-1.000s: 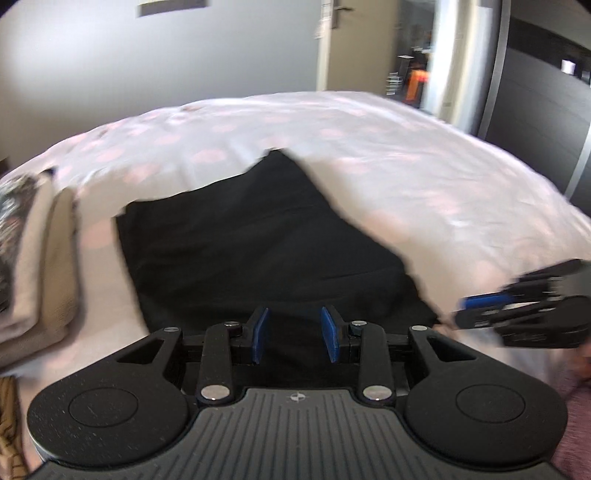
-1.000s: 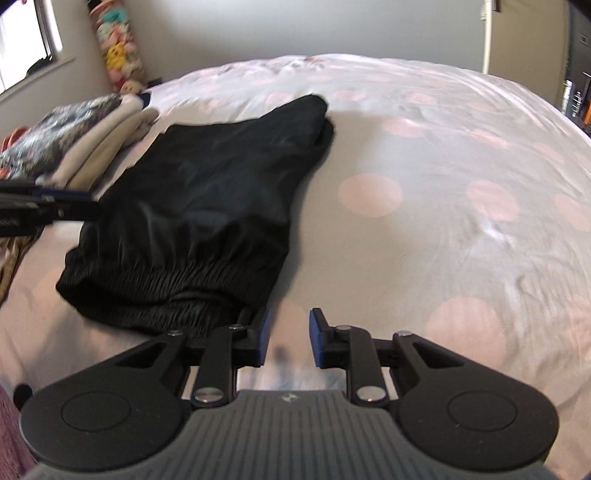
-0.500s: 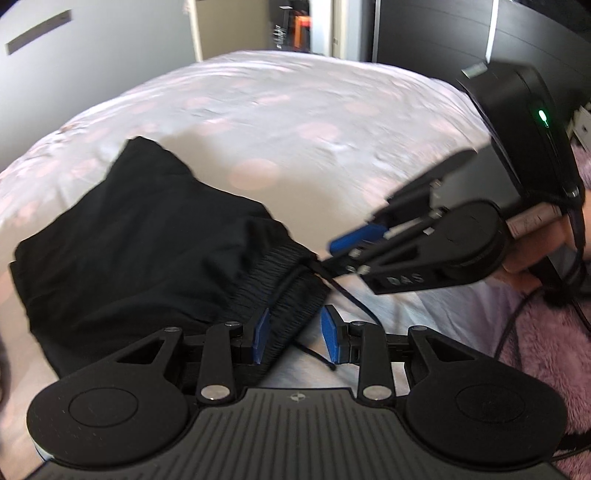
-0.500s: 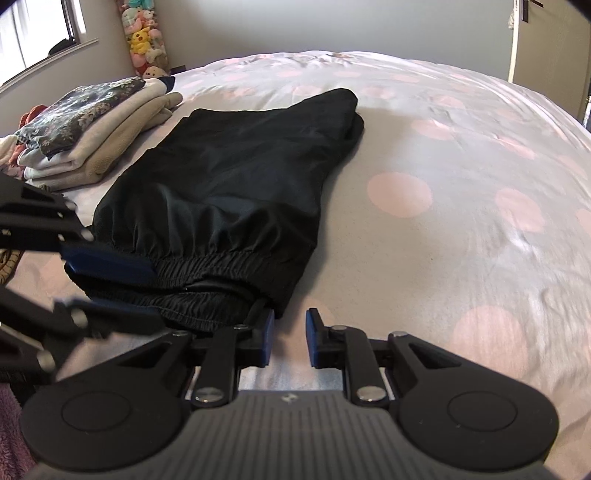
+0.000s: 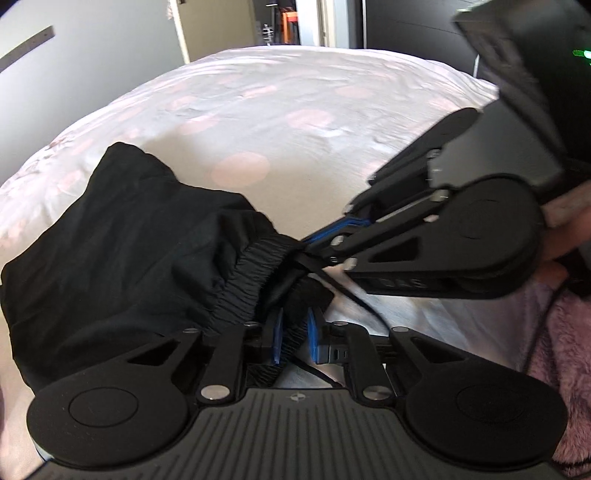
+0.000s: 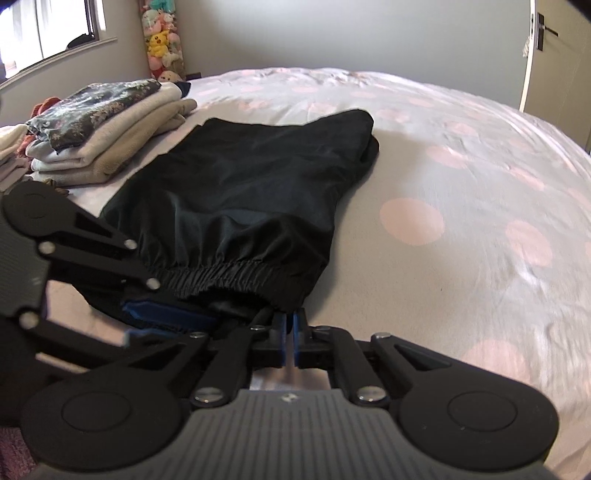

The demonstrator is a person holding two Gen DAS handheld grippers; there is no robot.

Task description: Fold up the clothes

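While both grippers sit at the near edge of the bed (image 6: 461, 229), the left gripper (image 5: 294, 338) has its blue pads closed on the elastic waistband (image 5: 251, 280) of the black shorts (image 6: 251, 192), bunched fabric pinched between them. Just beside it, toward the bed's right side, the right gripper (image 6: 290, 341) has its pads almost together on the waistband corner (in its own view the gap is a sliver and what sits in it is hard to make out; the left wrist view shows its fingertips at the waistband corner, with dark fabric and a thin black cord (image 5: 354, 295) running from there). A person's hand (image 5: 557, 254) holds the right gripper's handle, partly hidden behind the body.

The shorts lie flat on the bed, waistband nearest the grippers, legs pointing away across the polka-dot sheet, far hem slightly folded over. Just beside the shorts, toward the bed's left side, a stack of folded clothes (image 6: 107, 136) rests on the bed, beige items under a dark floral one, apart from the shorts. Beyond the bed's far left corner stand plush toys (image 6: 162, 40) against the wall, with a window (image 6: 48, 29) further left. Past the bed's right side, a door (image 6: 554, 51) with a handle.
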